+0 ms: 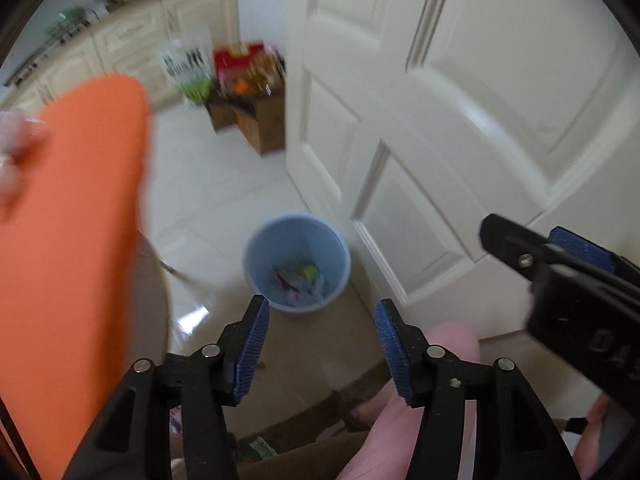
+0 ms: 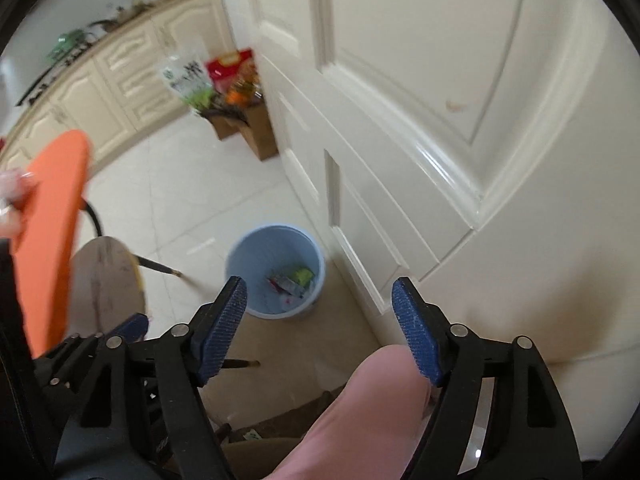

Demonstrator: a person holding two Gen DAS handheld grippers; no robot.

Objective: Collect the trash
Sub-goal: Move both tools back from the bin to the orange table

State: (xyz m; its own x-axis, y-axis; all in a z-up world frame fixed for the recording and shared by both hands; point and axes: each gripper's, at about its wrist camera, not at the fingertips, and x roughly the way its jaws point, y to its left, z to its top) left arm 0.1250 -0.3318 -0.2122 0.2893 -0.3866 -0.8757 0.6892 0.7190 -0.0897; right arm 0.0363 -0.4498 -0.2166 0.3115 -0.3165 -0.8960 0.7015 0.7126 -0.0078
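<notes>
1. Blue-padded and black-framed, your left gripper (image 1: pixel 320 320) angles steeply down at the floor, jaws spread, nothing between the pads.
2. Your right gripper (image 2: pixel 320 312) takes the same steep downward pose, jaws likewise released and empty; from the left wrist cam it shows at right (image 1: pixel 560 276), tilted, just beside the white door (image 1: pixel 460 100).
3. Count: 2 grippers, both free of any load; 1 light blue bin (image 1: pixel 256 256); 2 cardboard boxes (image 1: pixel 260 128) at least, side by side further back, exact no. unclear in the blur.
4. Trash (image 1: pixel 300 280) sits inside the bin: crumpled wrappers, incl. one green scrap & red-and-white bits, piled at the bottom. Bin stands upright on the tile floor (image 1: pixel 208 184), near the door's lower edge, directly ahead of both sets of fingers.
5. Boxes hold bright packets, red & orange on top; a white-and-green bag (image 1: pixel 188 64) leans next to them, against cream cabinets (image 1: pixel 120 40).
6. Orange panel (image 1: pixel 80 240), blurred, fills the left side; a hand (image 1: pixel 16 152) touches its edge.
7. Round tabletop (image 2: pixel 108 280) on thin dark legs sits below the panel, left of the bin.
8. Pink-clad leg (image 2: pixel 368 408) shows under your right gripper.
</notes>
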